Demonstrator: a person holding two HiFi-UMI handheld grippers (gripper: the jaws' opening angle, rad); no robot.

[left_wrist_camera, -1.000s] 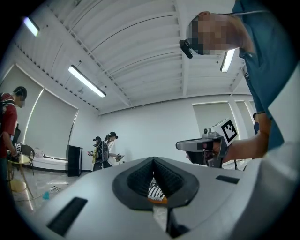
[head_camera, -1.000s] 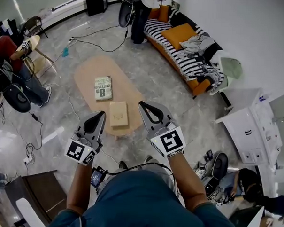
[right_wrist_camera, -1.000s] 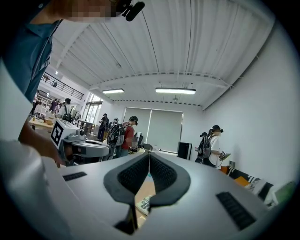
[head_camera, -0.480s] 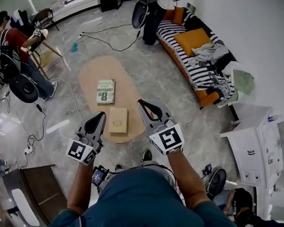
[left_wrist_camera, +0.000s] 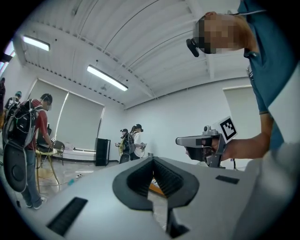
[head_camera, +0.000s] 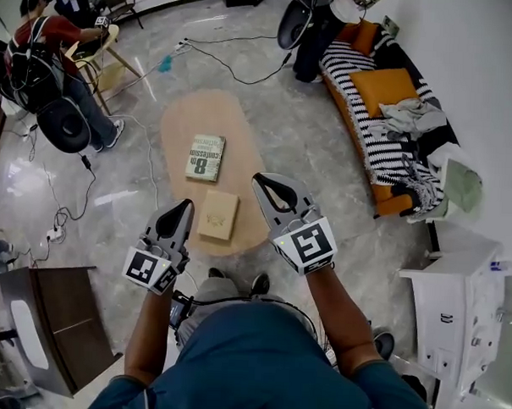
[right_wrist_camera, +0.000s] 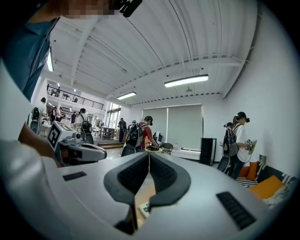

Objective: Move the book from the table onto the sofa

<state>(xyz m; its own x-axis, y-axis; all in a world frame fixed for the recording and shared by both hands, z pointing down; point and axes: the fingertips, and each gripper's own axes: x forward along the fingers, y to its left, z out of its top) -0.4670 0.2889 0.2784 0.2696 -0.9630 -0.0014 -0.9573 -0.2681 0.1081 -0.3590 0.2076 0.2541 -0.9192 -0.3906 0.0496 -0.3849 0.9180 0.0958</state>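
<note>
A green-and-white book point(head_camera: 205, 157) lies flat on the oval wooden table point(head_camera: 199, 121), with a tan box point(head_camera: 218, 216) nearer to me on the same table. The striped sofa point(head_camera: 369, 136) with orange cushions runs along the right wall. My left gripper point(head_camera: 181, 206) is shut and empty, held level above the floor at the table's near end. My right gripper point(head_camera: 261, 181) is shut and empty too, to the right of the tan box. In the right gripper view a corner of the book point(right_wrist_camera: 145, 207) shows below the closed jaws. The left gripper view shows the right gripper point(left_wrist_camera: 206, 140) beside it.
Cables point(head_camera: 236, 71) trail across the marble floor. A seated person with a backpack point(head_camera: 51, 55) is at the upper left, and people point(head_camera: 319, 24) stand by the sofa's far end. Clothes point(head_camera: 412, 117) lie on the sofa. A white cabinet point(head_camera: 463, 310) stands at right, dark furniture point(head_camera: 48, 317) at lower left.
I have stepped toward the table's near end; the table and sofa have shifted right and down in the head view. Both grippers stay shut and empty.
</note>
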